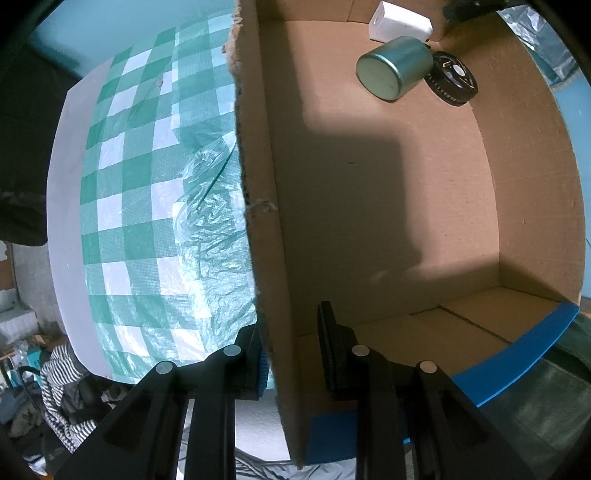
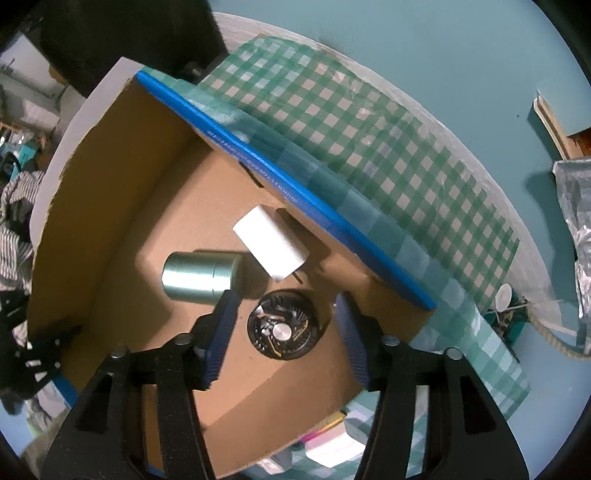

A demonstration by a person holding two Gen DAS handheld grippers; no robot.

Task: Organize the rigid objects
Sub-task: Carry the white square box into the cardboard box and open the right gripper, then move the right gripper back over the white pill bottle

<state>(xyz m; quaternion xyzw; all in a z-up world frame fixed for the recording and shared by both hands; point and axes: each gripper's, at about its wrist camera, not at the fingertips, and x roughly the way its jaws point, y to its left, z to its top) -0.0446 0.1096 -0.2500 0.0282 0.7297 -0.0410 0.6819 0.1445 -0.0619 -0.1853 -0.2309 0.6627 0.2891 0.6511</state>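
An open cardboard box [image 1: 258, 147] [image 2: 92, 184] with a blue-taped rim holds three things at one end. They are a silver-green metal tin [image 1: 395, 72] [image 2: 201, 275] lying on its side, a white plug adapter [image 1: 399, 24] [image 2: 271, 245] and a black round fan [image 1: 452, 79] [image 2: 282, 330]. My left gripper [image 1: 290, 321] is shut on the box's side wall, one finger outside and one inside. My right gripper [image 2: 286, 299] points down into the box, open. The fan lies on the box floor below the gap, and the pads touch nothing.
The box rests on a green-and-white checked cloth [image 1: 129, 184] [image 2: 351, 129] covering a round table. Small pink and white items [image 2: 332, 439] lie outside the box's near wall. A crinkled foil bag [image 2: 576, 229] is at the right. Striped fabric [image 1: 62, 376] lies off the table edge.
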